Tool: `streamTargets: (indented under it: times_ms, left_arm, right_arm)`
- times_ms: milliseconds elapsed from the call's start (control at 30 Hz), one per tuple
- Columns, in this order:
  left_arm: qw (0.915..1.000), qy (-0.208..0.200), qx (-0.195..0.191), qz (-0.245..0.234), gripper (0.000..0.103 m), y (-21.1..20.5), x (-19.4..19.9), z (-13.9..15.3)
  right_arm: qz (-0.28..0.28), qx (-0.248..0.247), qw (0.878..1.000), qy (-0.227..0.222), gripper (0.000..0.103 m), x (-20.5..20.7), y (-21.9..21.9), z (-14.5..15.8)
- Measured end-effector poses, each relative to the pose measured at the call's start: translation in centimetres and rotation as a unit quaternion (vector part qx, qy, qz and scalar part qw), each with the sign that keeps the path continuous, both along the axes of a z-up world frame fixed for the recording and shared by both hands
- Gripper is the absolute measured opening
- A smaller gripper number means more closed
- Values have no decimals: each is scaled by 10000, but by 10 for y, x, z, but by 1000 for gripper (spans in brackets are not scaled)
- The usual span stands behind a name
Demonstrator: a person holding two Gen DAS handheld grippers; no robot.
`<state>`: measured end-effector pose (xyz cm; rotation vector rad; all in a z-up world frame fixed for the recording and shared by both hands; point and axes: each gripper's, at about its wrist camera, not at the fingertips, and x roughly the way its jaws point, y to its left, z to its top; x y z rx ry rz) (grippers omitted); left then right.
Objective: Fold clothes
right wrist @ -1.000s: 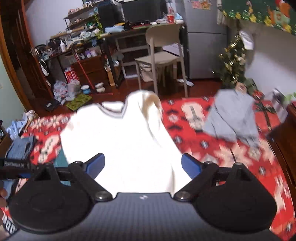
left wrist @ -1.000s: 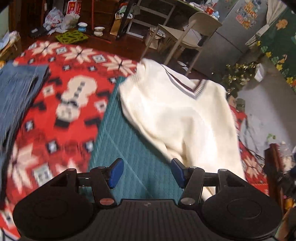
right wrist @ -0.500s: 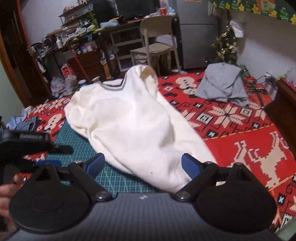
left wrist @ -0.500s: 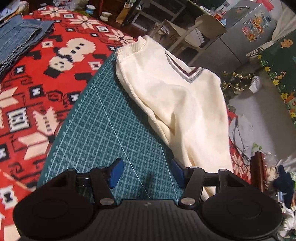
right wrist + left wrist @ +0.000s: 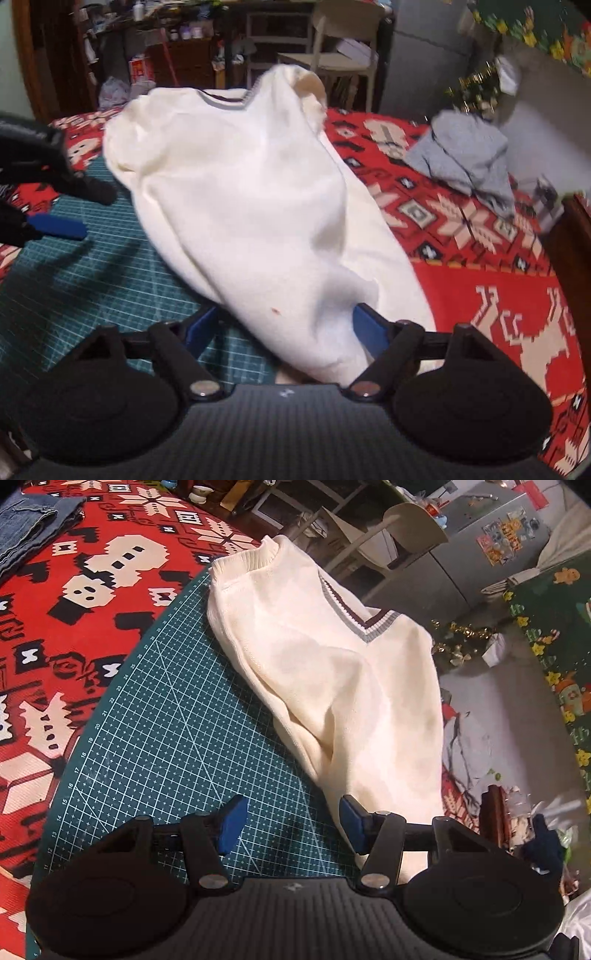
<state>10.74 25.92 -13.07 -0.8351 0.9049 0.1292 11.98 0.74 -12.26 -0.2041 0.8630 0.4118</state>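
Observation:
A cream V-neck sweater [image 5: 332, 672] lies partly on the green cutting mat [image 5: 166, 716], neck at the far end, lower part trailing off to the right. My left gripper [image 5: 291, 823] hovers low over the mat by the sweater's near left edge. Its jaws are closing slightly with only mat between them, the right pad [image 5: 352, 825] beside the cloth. In the right wrist view my right gripper [image 5: 286, 330] straddles the near end of the sweater [image 5: 240, 192]. Its jaws are closing with the bunched cloth between them, not pinched. The left gripper [image 5: 55, 225] shows at the far left.
The mat [image 5: 92, 280] lies on a red patterned blanket [image 5: 480, 288]. Folded jeans [image 5: 26, 531] are at the far left, and a grey garment [image 5: 461, 155] lies at the right. A chair [image 5: 340, 40], shelves and a fridge stand beyond.
Both grippers have come down closer to the mat and sweater. The right gripper's jaws have narrowed around the sweater's near end. The left gripper now sits closer to the sweater's edge.

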Motion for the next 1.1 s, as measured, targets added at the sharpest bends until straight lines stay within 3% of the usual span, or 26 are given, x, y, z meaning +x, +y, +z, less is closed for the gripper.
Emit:
streamTargets:
  times_ms: [167,267,333,433,567,667,800,900,967,1033,1100]
  left_arm:
    - [9997,43,-223,-80,54,0,0,-4]
    - [9998,-13,-186,-68,54,0,-1,0]
    - [9998,-49,-205,-12,54,3,-2,2]
    - [9996,-119,-220,97,54,6,-5,6]
    - [9994,-185,-198,219,53,10,-8,10]
    - [9992,-165,-188,310,53,13,-9,11]
    - [9992,-73,-225,310,53,13,-6,6]
    - [9993,-16,-275,267,53,11,-5,2]
    - [9992,18,-312,233,53,10,-5,-1]
    - [9992,36,-348,212,53,8,-5,-2]
    - [9992,39,-342,214,53,9,-4,-3]
  right_arm:
    - [-156,354,9992,93,62,11,-13,2]
    - [-212,497,9985,83,46,12,-16,10]
    - [-260,631,9976,96,28,13,-19,15]
    - [-449,1436,9876,457,18,18,-35,26]
    - [-493,2476,9625,994,16,21,-49,34]
    - [-451,3284,9305,1560,16,23,-55,30]
    - [-818,3539,9086,2063,17,31,-60,12]
    - [-1503,4021,8650,2597,24,41,-78,-16]
    - [-1753,4189,8499,2672,30,46,-89,-24]
    - [-1765,3959,8699,2352,30,47,-89,-17]
    - [-1641,3592,8984,1919,26,47,-82,-8]
